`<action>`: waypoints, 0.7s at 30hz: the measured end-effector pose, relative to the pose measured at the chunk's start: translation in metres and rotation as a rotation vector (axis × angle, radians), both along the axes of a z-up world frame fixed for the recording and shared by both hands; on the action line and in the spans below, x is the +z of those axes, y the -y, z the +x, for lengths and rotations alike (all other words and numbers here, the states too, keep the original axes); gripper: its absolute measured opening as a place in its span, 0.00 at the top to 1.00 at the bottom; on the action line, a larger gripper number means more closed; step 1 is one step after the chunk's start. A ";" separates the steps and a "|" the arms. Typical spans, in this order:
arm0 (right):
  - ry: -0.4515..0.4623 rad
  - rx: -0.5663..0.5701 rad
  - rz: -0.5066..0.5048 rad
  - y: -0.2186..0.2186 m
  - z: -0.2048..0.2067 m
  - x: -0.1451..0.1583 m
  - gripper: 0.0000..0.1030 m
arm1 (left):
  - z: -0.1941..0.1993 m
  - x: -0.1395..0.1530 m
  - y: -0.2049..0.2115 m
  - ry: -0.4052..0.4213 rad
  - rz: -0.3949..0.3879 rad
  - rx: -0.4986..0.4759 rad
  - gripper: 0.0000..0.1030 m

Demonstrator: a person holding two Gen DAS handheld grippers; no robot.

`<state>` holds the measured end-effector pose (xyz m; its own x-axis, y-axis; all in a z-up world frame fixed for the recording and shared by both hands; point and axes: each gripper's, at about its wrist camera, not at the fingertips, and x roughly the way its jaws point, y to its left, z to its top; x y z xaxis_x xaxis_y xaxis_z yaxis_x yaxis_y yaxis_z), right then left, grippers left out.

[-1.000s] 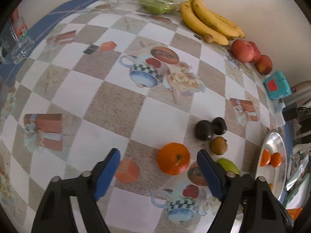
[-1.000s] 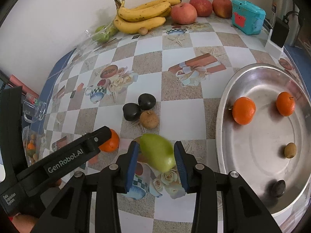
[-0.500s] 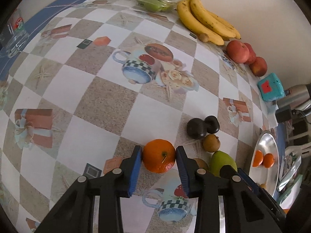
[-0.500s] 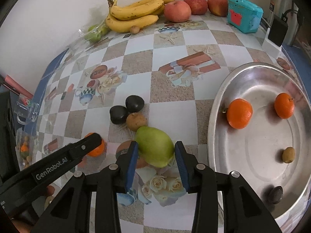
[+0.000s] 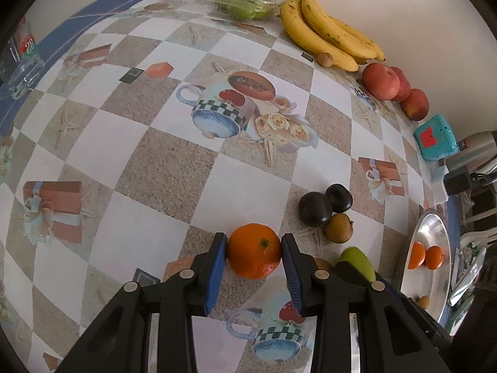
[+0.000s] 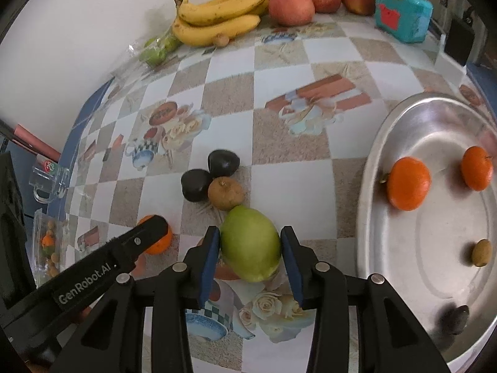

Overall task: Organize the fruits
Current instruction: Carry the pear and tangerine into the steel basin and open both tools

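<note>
My left gripper (image 5: 254, 242) is shut on an orange (image 5: 253, 250) that sits on the patterned tablecloth, one blue pad pressing each side. Just to its right, my right gripper (image 6: 250, 233) has a green pear-shaped fruit (image 6: 250, 242) between its pads, both touching it. The left gripper's arm (image 6: 108, 264) covers part of the orange (image 6: 161, 242) in the right wrist view. A steel tray (image 6: 372, 186) at the right holds two oranges, a small brown fruit and a dark one.
Two dark fruits (image 6: 223, 163) and a brown one (image 6: 225, 192) lie just beyond the green fruit. Bananas (image 5: 326, 40), red apples (image 5: 380, 82), bagged green fruit (image 5: 239, 6) and a teal box (image 5: 435, 138) line the wall. A glass mug (image 6: 49, 180) stands at the left edge.
The left gripper's jaws went from wide apart to closed on the orange. The right gripper shifted slightly and kept the green fruit between its pads.
</note>
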<state>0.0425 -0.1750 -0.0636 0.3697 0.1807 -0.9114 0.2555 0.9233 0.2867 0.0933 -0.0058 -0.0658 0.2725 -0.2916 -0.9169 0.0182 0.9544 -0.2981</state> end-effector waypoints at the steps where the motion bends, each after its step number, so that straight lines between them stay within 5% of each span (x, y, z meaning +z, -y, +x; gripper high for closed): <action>1: -0.008 0.004 -0.005 -0.001 0.001 -0.002 0.58 | 0.000 -0.001 0.000 -0.007 -0.009 0.001 0.63; 21: 0.004 -0.004 0.058 -0.001 -0.004 0.009 0.60 | -0.001 0.011 -0.007 -0.006 -0.042 0.035 0.64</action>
<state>0.0387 -0.1738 -0.0547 0.3738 0.2320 -0.8980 0.2580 0.9040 0.3409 0.0926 0.0012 -0.0550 0.2776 -0.3201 -0.9058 -0.0167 0.9411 -0.3377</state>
